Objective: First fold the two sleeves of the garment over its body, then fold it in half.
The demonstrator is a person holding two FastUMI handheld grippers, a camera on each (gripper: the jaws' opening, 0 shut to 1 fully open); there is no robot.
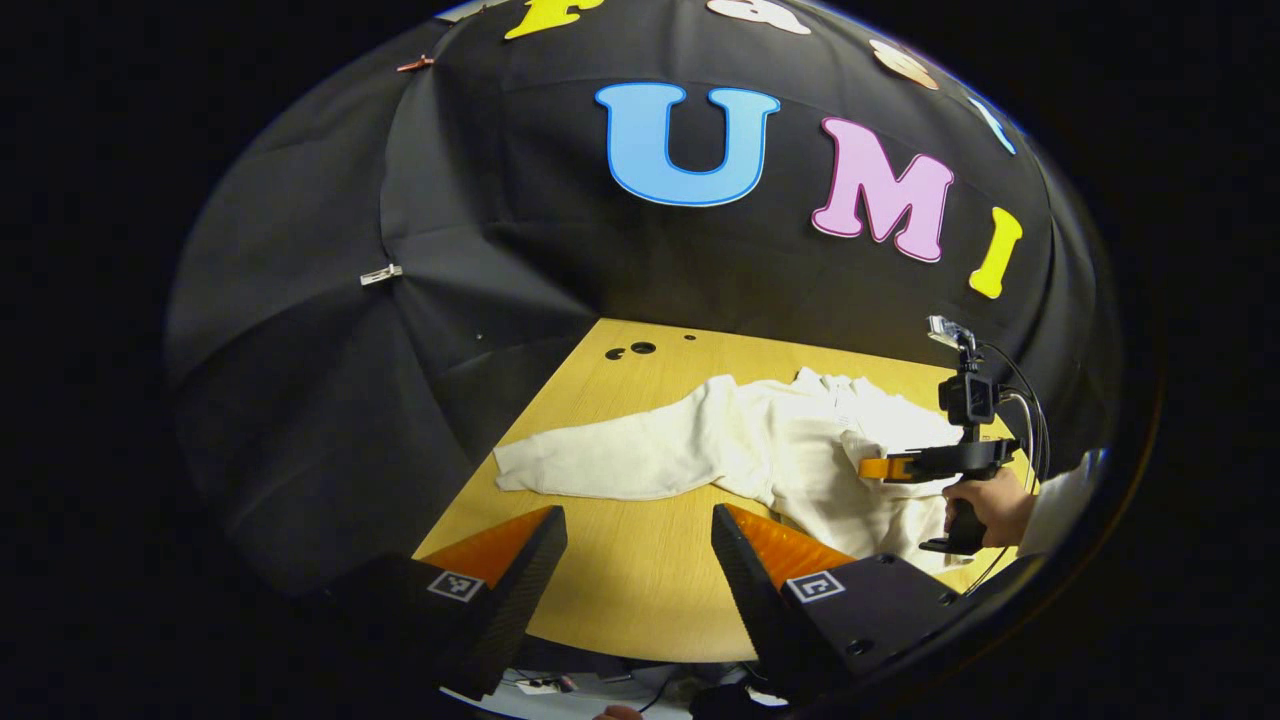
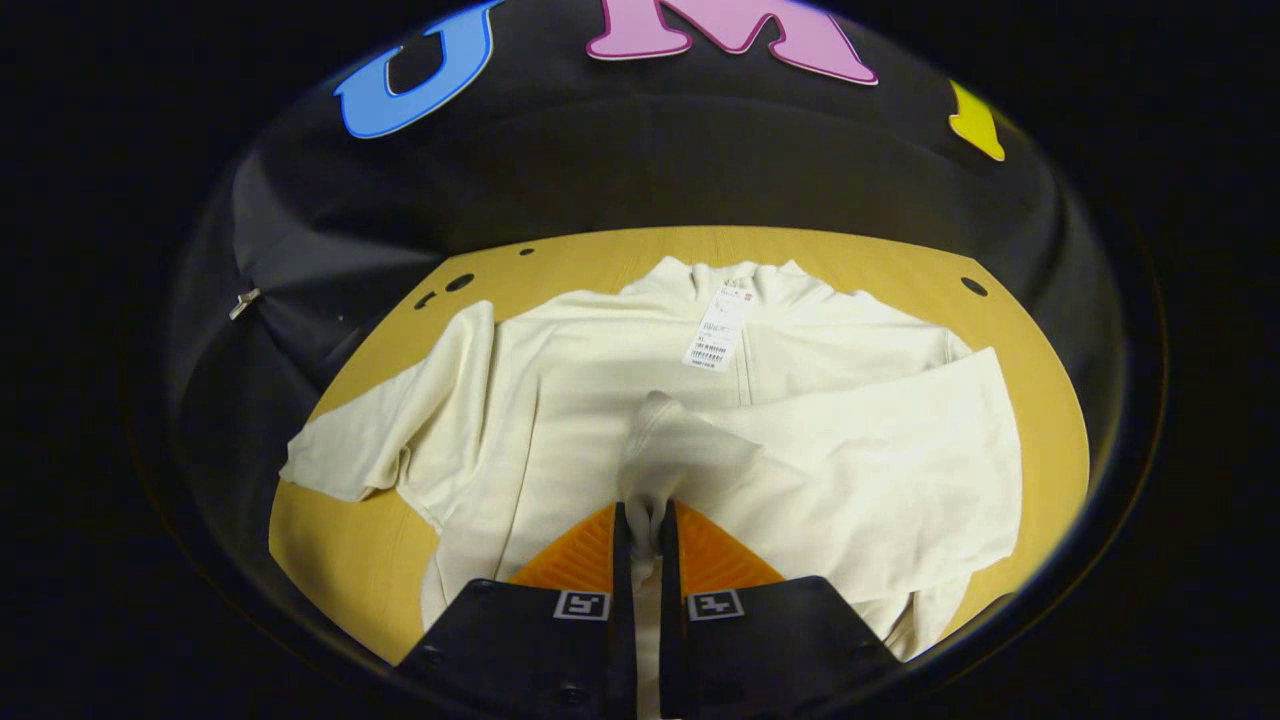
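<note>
In the left gripper view, the left tongs (image 1: 638,555) hang released, fingers wide apart, above the bare near edge of the wooden surface (image 1: 620,590). Beyond them the cream garment (image 1: 780,450) lies spread on that surface, its left sleeve (image 1: 600,465) stretched out flat toward the booth wall and not yet folded. Farther off, a hand (image 1: 990,505) holds the right tongs (image 1: 875,468) low over the garment's body.

In the right gripper view, the right tongs (image 2: 640,530) are clenched on the cuff of the right sleeve (image 2: 860,470), a ridge of cloth pinched between both fingers. That sleeve lies drawn across the body, which lies flat with the collar at the far side and a paper tag (image 2: 715,330) hanging below it. The other sleeve (image 2: 390,430) trails off to the side.

The fabric looks soft, light and limp, so it should drape and wrinkle rather than hold shape, and a thin pinch may slip. The outstretched sleeve seems best taken at its cuff, lifted just clear and laid over the chest.
</note>
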